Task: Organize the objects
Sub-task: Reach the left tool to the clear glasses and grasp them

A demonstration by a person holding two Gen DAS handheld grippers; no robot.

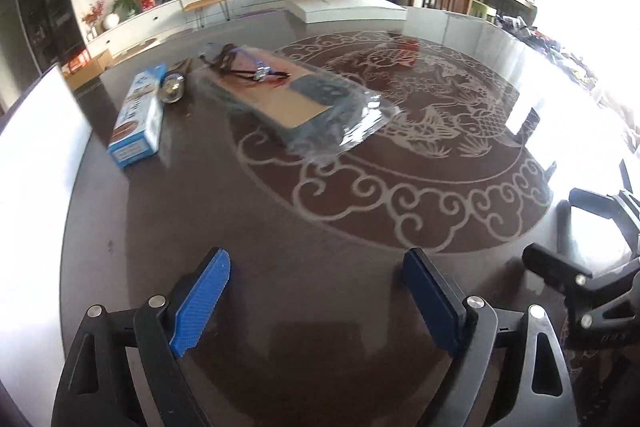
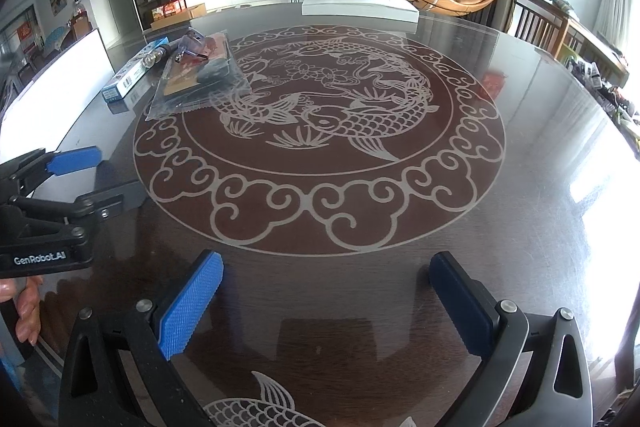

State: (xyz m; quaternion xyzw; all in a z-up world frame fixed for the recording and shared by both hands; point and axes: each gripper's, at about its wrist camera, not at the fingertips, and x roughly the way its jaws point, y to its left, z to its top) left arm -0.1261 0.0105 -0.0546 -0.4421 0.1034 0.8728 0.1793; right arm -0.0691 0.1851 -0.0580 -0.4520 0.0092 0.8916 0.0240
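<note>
Your clear plastic packet [image 1: 308,103] lies flat on the bench [image 1: 320,267], resting across the far-left edge of the round fish medallion [image 2: 320,131] inlaid in the top. In the left wrist view its long axis runs from far left to near right, with the crinkled sealed end nearest the medallion's centre. Inside it you can see a tan card and a dark panel, and a small tangle of dark cord with a metal piece sits toward its far end.

Just left of the packet, off the medallion, lies a light bulb [image 1: 173,89], its glass globe toward you and its base pointing away. Left of the bulb lies a blue and white carton [image 1: 138,115], long axis running from near to far, roughly parallel to the packet's left edge. All three sit close together, though whether they touch cannot be told.

Your left gripper [image 1: 316,291] hangs over the near rim of the medallion with its blue pads well apart and nothing between them. Your right gripper [image 2: 326,301] is likewise over the near rim, jaws spread wide and empty. In the right wrist view, your hand [image 2: 28,311] on the left gripper's handle shows at the left edge.

A white board [image 2: 60,87] stands at the bench's left edge, beyond the carton from the medallion.
</note>
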